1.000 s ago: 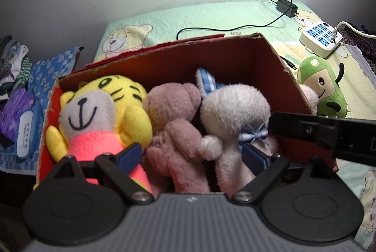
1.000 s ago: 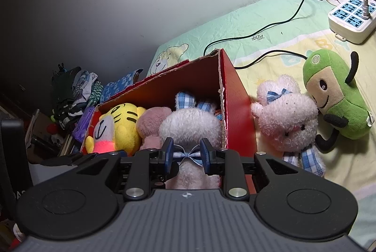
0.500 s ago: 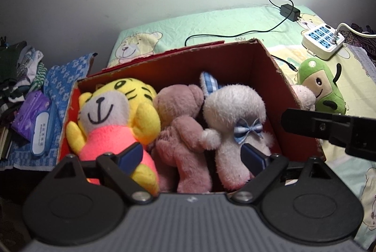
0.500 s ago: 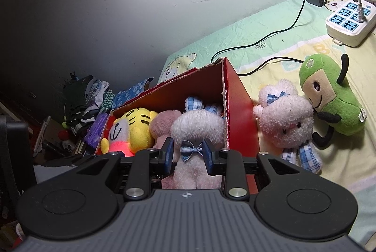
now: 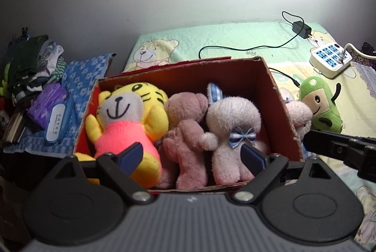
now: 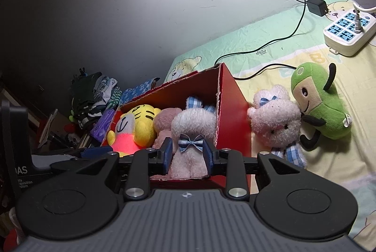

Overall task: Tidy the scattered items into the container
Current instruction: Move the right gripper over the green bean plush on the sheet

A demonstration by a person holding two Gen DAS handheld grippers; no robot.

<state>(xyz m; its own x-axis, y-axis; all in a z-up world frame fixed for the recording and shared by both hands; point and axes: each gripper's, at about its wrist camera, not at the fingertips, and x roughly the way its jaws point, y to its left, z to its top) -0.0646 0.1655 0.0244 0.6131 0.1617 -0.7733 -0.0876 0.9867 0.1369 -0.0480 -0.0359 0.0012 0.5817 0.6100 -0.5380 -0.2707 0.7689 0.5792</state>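
Observation:
A red cardboard box [image 5: 270, 96] [image 6: 235, 115] on the bed holds a yellow tiger [image 5: 131, 110], a pink bear [image 5: 185, 125] and a white plush with a blue bow [image 5: 232, 125] [image 6: 192, 125]. My left gripper [image 5: 191, 153] hovers wide open over the box's near edge with nothing in it. My right gripper [image 6: 187, 153] stands narrowly open in front of the white plush, apart from it. The left wrist view shows it beyond the box's right wall [image 5: 340, 150]. A pink bunny [image 6: 275, 120] and a green plush [image 6: 317, 101] lie on the sheet right of the box.
A white power strip [image 6: 347, 30] with a plugged cord, a black charger [image 6: 316, 6] and its cable lie on the bed behind the toys. Left of the box are a blue cloth [image 5: 82, 73], a purple packet [image 5: 47, 103] and piled clothes [image 5: 35, 63].
Both grippers have drawn back and up from the box, so more of it shows. The right jaws have parted slightly. The white plush stays in the box.

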